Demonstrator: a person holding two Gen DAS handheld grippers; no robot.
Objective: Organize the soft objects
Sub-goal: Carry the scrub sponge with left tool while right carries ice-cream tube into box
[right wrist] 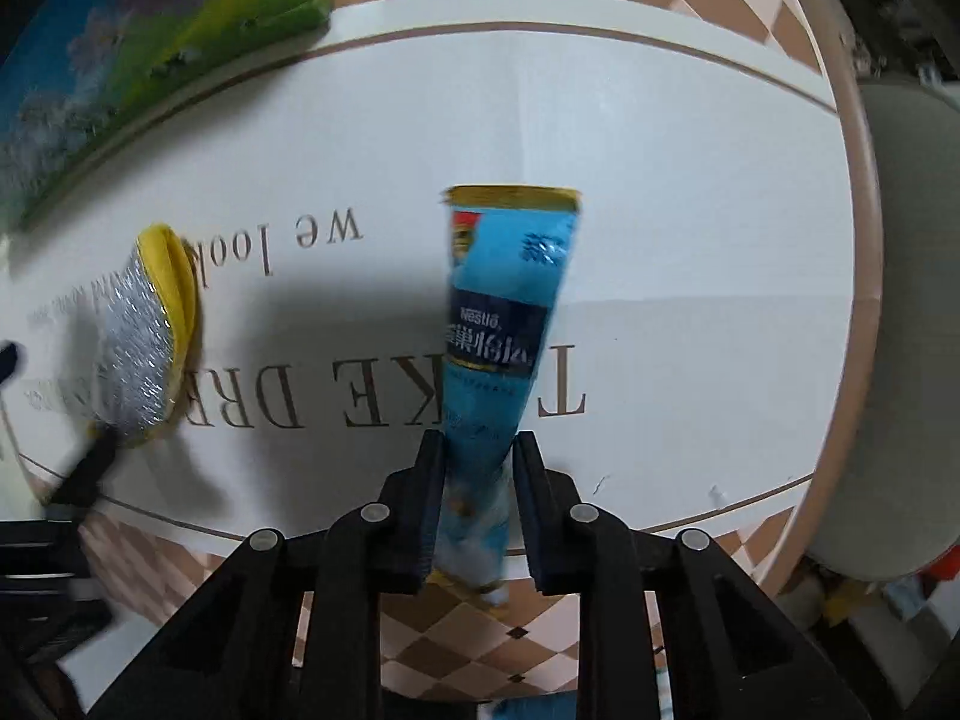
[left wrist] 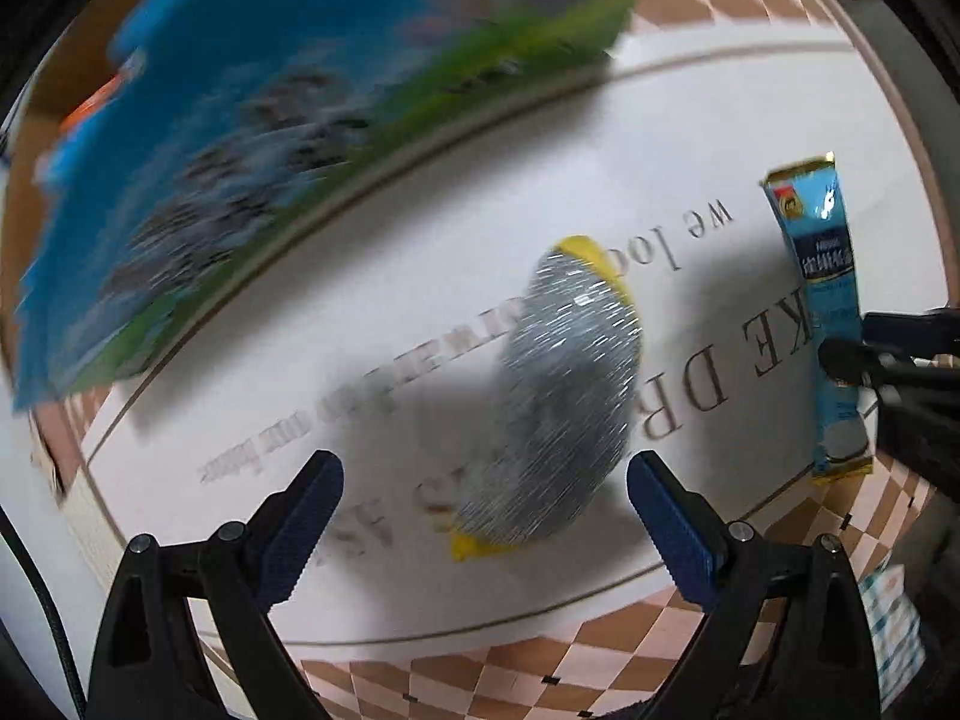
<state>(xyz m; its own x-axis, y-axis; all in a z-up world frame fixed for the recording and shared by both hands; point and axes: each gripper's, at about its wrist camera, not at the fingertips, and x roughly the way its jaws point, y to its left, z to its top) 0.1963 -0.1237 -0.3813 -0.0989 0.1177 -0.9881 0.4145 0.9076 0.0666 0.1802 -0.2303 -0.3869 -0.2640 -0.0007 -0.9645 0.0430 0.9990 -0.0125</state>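
A blue and gold stick sachet [right wrist: 504, 312] lies on the white lettered mat [right wrist: 690, 210]. My right gripper [right wrist: 477, 444] points down at it, and its black fingers press the sachet's near end from both sides. The left wrist view shows the same sachet [left wrist: 828, 276] at the right, with the right gripper [left wrist: 840, 354] on it. A silver scouring sponge with a yellow rim [left wrist: 570, 396] lies mid-mat, blurred. My left gripper [left wrist: 483, 462] hangs open over it, blue pads wide apart and clear of it. The sponge [right wrist: 144, 348] also shows at the left of the right wrist view.
A blue and green picture box [left wrist: 270, 150] stands along the mat's far left edge. The mat lies on a round table with a brown checked top [right wrist: 456, 648]. A grey seat [right wrist: 900, 330] stands beyond the table's right rim. A patterned packet [left wrist: 888, 618] lies below the rim.
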